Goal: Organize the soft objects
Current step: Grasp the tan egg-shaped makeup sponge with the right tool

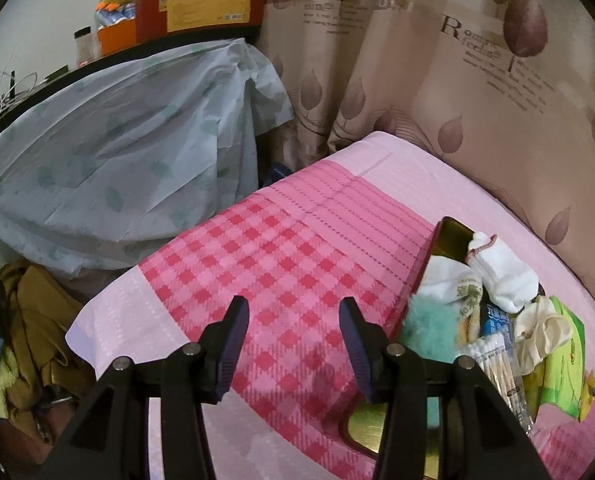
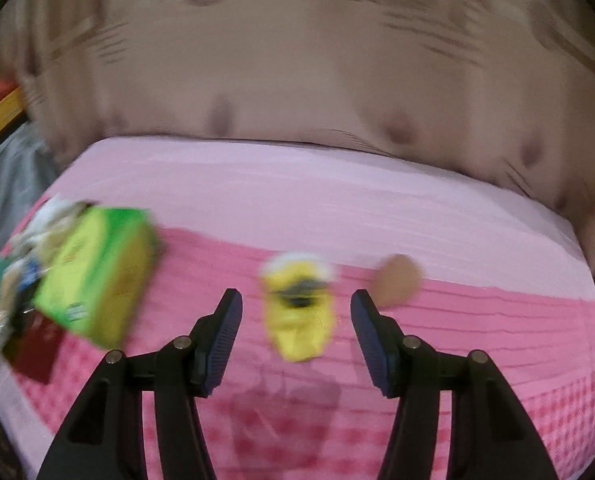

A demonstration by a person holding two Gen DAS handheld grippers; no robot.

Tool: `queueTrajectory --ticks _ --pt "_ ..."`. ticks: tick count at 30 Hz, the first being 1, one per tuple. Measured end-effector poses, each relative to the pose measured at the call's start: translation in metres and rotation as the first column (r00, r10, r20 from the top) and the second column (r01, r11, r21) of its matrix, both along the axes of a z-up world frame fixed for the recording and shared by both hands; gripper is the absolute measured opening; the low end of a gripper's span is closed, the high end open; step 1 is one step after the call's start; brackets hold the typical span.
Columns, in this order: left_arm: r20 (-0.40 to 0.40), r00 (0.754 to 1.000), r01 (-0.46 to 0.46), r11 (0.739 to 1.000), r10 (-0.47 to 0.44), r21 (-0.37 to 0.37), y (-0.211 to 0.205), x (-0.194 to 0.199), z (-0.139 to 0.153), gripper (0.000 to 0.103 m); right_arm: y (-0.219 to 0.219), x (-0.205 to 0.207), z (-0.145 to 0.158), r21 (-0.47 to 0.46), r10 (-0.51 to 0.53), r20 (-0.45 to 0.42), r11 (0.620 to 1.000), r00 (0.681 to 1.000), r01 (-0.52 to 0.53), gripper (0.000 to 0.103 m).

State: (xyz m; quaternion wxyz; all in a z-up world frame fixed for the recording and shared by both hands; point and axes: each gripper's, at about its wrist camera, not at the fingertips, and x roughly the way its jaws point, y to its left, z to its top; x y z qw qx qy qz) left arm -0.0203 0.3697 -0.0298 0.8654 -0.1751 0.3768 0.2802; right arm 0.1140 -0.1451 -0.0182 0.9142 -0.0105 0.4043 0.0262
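Your left gripper (image 1: 293,312) hangs over a pink cloth (image 1: 297,248) with a woven red-and-pink check in the middle and plain pale borders; its ribbed dark blue pads stand well apart with nothing between them. To its right sits a shallow tray (image 1: 451,236) with a dark red wall and a shiny gold floor, heaped with soft things: a white knitted sock (image 1: 497,276) with a scalloped pink cuff, a second white sock (image 1: 449,284) with green printing, a fluffy teal ball (image 1: 421,328), a crumpled cream cloth (image 1: 537,332), a clear packet of cotton swabs (image 1: 497,364) and a glossy green pack (image 1: 561,360) leaning over the tray's right edge. Behind hang a beige curtain (image 1: 457,80) printed with mauve leaves and a creased pale blue sheet (image 1: 117,160). Your right gripper (image 2: 296,304) shows a blurred view; its pads are likewise spread and grip nothing; just beyond them, framed in the gap, a small soft yellow toy (image 2: 297,316) with a white fuzzy top and a dark band lies flat on the pink cloth; a round tan thing (image 2: 397,284), too smeared to name, lies beside the right finger's tip; the green pack and the heap sit well off to the left.
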Motion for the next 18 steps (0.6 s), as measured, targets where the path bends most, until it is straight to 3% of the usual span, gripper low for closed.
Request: queueTrajectory --ticks 6,12,18 --pt "0.015 0.999 0.031 0.999 -0.032 0.043 -0.011 0.001 0.007 0.048 -0.055 0.029 -0.03 0.061 -0.122 -0.059 0.99 0.991 0.126 0.054" --pt "0.012 0.996 0.083 0.993 -0.084 0.086 -0.034 0.004 0.021 0.048 -0.062 0.058 -0.052 0.116 -0.155 -0.098 0.979 0.983 0.166 0.06" --pt "0.013 0.982 0.189 0.978 -0.191 0.087 -0.08 0.015 0.039 0.048 -0.052 0.077 -0.069 0.111 -0.154 -0.098 0.98 0.983 0.164 0.056"
